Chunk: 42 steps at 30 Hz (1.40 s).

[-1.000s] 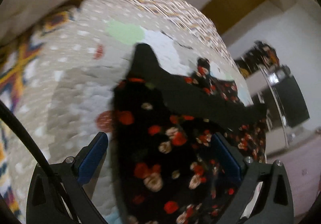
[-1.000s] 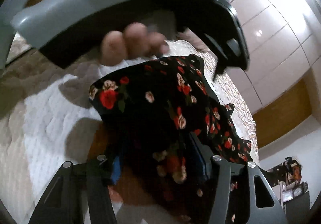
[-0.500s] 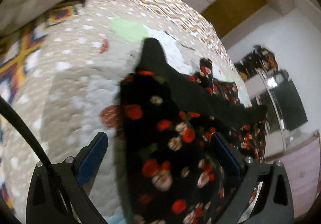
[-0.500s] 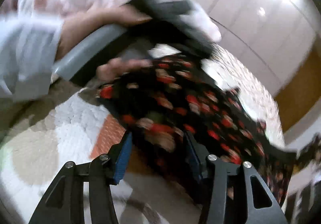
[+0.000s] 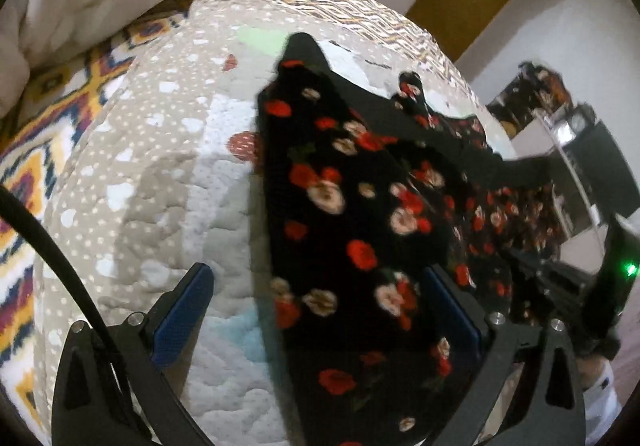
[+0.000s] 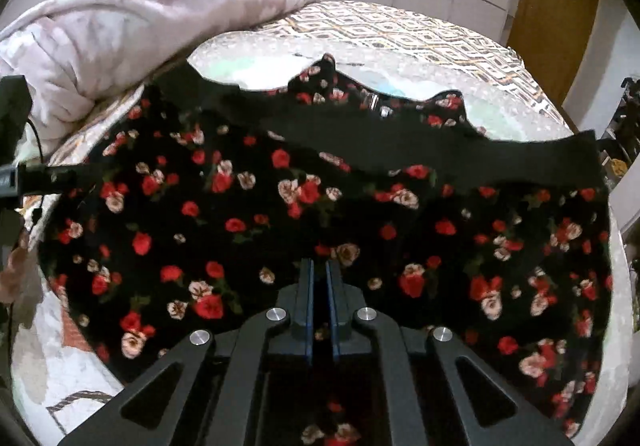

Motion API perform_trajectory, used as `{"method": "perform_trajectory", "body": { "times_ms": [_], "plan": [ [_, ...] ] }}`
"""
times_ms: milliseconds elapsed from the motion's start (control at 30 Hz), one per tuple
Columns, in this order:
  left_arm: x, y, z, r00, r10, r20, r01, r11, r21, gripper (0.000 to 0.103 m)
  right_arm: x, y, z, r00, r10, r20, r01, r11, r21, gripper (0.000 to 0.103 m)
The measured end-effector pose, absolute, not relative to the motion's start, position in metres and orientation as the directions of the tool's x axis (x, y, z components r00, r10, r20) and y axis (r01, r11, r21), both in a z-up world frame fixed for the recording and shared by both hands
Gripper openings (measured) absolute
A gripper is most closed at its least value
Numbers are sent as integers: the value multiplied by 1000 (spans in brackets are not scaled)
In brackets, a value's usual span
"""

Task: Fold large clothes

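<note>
Spread over the quilted bed [image 5: 160, 166] with one side lifted: the floral garment [image 6: 240, 214], dark with red and cream roses, a plain black band [image 6: 440, 150] running along its far edge, a pale pink duvet [image 6: 140, 14] heaped beyond. Closed near the cloth's near edge, pads almost touching: the right tongs [image 6: 320, 266], apparently pinching a thin bite of fabric, though hard to confirm in the dark gap. Gaping wide, blue pads well apart, gripping nothing: the left tongs [image 5: 316, 274], with the floral garment [image 5: 340, 206] hanging loosely between the pads. Likely trouble from here: slipping out of that shallow right pinch once pulled, given thin, slick-looking cloth; lifting on one side only while the left stays slack, dragging the whole piece askew across the quilt instead of folding it; catching one layer instead of two where the cloth doubles over; leaving the black band twisted inside the fold, since already wavy and uneven. Compared with a second ago: no longer blocked by a hand and grey handle up close in the right view, but looking across the full spread of cloth; right pads open around fabric half a second ago, now drawn together. On the left, little changed: same wide gap, same drape, only slightly nearer.
</note>
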<state>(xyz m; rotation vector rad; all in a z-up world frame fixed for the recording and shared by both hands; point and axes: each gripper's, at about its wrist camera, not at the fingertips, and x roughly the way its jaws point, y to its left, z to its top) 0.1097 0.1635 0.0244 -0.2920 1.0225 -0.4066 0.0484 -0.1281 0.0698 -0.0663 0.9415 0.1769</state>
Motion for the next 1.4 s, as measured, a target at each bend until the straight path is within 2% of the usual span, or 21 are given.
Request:
{"method": "perform_trajectory", "body": {
  "times_ms": [67,133,167,267,333,433,633,767,933,1033,1067,1133,1200,1233,1267,1300,1367,1400],
  "plan": [
    [110,153,23,434,-489,-757,193,871,-452,102,51,-133,69,570,150,-808,-163,984,68,7],
    [110,139,22,422,-471,-775,187,882,-434,101,54,-145,65,560,201,-804,-147,979,142,7],
    [110,131,24,418,-460,-783,190,888,-420,86,57,-150,62,555,229,-800,-140,973,181,7],
    [108,118,30,411,-440,-798,174,897,-406,48,56,-165,56,552,318,-771,-118,945,306,6],
    [107,114,41,428,-422,-800,157,906,-394,39,57,-173,52,550,368,-749,-109,922,372,4],
    [103,103,65,454,-382,-805,150,923,-353,33,59,-184,45,549,430,-717,-97,885,455,0],
    [97,37,136,510,-393,-765,243,919,-311,29,58,-197,37,566,503,-654,-96,828,553,0],
    [96,-34,158,484,-418,-769,341,899,-274,26,49,-216,50,598,518,-612,-82,798,596,0],
    [95,-112,148,413,-472,-779,440,852,-283,21,-7,-322,95,784,322,-530,76,799,596,0],
    [89,-159,125,367,-483,-795,476,832,-285,21,-35,-377,102,813,242,-530,158,785,599,0],
    [87,-174,116,357,-485,-799,492,824,-280,12,-40,-386,101,812,232,-536,171,783,599,0],
    [85,-195,104,362,-462,-810,498,830,-251,12,-49,-398,96,803,221,-554,191,784,591,1],
    [80,-203,100,391,-442,-807,498,839,-218,16,-51,-399,92,792,241,-560,185,780,598,9],
    [77,-204,102,399,-447,-801,504,836,-216,25,-51,-396,92,787,256,-562,175,780,601,8],
    [73,-204,105,401,-460,-792,514,829,-221,38,-50,-391,93,784,275,-556,157,779,607,8],
    [67,-197,111,400,-485,-777,531,814,-235,43,-49,-387,95,783,298,-546,134,776,616,8],
    [57,-186,123,394,-520,-758,550,794,-259,49,-47,-380,100,777,336,-531,98,770,631,10],
    [49,-178,129,377,-547,-747,566,775,-282,50,-45,-377,102,770,365,-523,75,762,643,14]
  ]
}}
